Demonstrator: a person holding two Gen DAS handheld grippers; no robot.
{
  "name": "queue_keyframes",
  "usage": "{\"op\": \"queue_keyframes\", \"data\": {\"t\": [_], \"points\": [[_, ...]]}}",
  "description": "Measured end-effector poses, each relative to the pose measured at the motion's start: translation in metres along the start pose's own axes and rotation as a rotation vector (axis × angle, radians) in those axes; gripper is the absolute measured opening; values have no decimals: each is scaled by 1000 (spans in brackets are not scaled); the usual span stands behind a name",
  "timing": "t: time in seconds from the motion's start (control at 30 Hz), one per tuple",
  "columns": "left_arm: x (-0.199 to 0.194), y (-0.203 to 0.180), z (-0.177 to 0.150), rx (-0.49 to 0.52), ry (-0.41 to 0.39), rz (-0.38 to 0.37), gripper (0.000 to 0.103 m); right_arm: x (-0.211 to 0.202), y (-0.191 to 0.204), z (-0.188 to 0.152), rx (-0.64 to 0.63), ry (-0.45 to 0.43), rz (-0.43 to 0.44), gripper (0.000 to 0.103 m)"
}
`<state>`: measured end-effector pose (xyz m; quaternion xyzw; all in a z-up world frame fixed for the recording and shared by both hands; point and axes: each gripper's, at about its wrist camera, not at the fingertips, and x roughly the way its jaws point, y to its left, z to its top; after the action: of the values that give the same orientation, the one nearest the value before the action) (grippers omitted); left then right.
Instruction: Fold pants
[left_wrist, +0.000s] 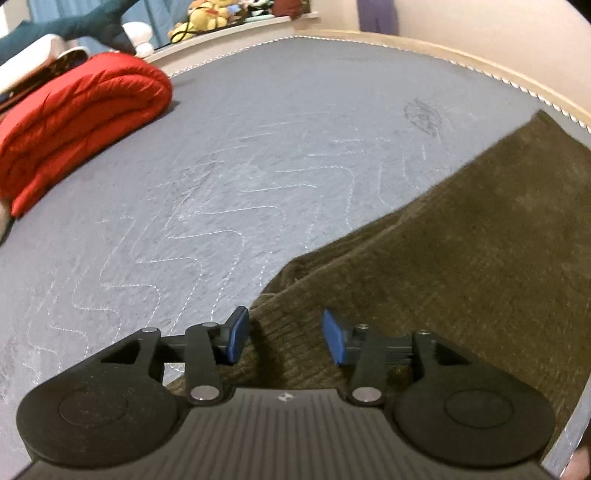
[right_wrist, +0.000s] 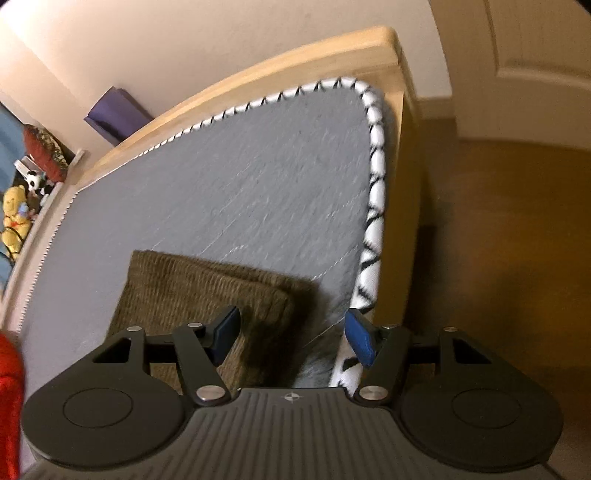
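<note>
Olive-brown corduroy pants (left_wrist: 461, 251) lie flat on the grey quilted mattress (left_wrist: 258, 166), reaching from the lower middle to the right edge of the left wrist view. My left gripper (left_wrist: 282, 338) is open and hovers over the pants' near left corner, holding nothing. In the right wrist view the pants' folded end (right_wrist: 199, 291) lies near the mattress corner. My right gripper (right_wrist: 291, 339) is open and empty, above that end's right edge and close to the mattress rim (right_wrist: 373, 206).
A folded red quilt (left_wrist: 81, 125) lies at the far left of the mattress. A wooden bed frame (right_wrist: 258, 74) runs around it. Stuffed toys (left_wrist: 203, 18) sit on a ledge behind. Brown carpet floor (right_wrist: 509, 236) lies to the right of the bed.
</note>
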<state>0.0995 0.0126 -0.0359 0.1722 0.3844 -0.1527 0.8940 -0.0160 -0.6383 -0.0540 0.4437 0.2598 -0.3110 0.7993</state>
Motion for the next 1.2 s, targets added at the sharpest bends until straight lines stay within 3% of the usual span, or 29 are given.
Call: {"op": "queue_keyframes", "data": {"t": [0.13, 0.27, 0.6, 0.63, 0.67, 0.7, 0.77, 1.07, 1.2], "points": [[-2, -1, -6, 17, 0, 1, 50, 1, -7, 5, 66, -9, 44, 66], [2, 1, -8, 7, -3, -3, 52, -4, -9, 5, 91, -41, 49, 56], [3, -1, -9, 25, -30, -22, 53, 6, 3, -4, 27, 2, 89, 56], [3, -1, -9, 24, -33, -23, 53, 5, 2, -4, 48, -3, 89, 51], [1, 0, -9, 22, -36, -24, 54, 5, 0, -4, 69, -7, 84, 33], [0, 0, -10, 22, -41, -24, 54, 5, -2, -4, 92, -4, 82, 25], [-2, 0, -11, 21, -44, -27, 54, 5, -5, -5, 126, -10, 85, 19], [-4, 2, -15, 22, -43, -33, 54, -30, 44, -17, -30, -145, 41, 16], [-4, 6, -14, 14, -47, -30, 54, -51, 85, -28, -192, -199, 58, 15]]}}
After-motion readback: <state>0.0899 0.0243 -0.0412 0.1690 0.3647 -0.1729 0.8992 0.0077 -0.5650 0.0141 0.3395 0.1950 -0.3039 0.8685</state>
